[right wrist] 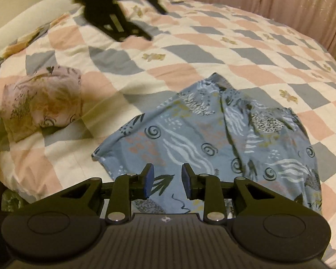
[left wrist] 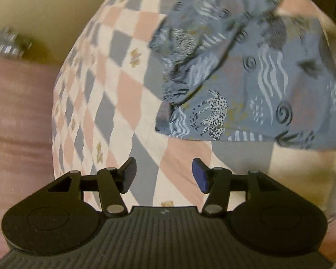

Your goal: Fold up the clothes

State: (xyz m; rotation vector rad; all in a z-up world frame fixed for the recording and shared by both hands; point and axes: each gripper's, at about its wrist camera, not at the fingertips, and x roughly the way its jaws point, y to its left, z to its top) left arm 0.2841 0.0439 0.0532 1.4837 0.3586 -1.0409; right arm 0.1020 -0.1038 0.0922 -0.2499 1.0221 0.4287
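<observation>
Beside the blue patterned cotton garment (right wrist: 212, 139) lies a folded pink printed cloth (right wrist: 42, 103) on the checked quilt (right wrist: 190, 44), left gripper (left wrist: 164, 174) and right gripper (right wrist: 168, 180) both spread, empty.

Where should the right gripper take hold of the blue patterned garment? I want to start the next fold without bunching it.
Probably the near left corner of the blue patterned garment. It juts out flat onto the checked quilt, free of the creased middle. Bring the right gripper, open above the near hem, in low from the near edge.
</observation>
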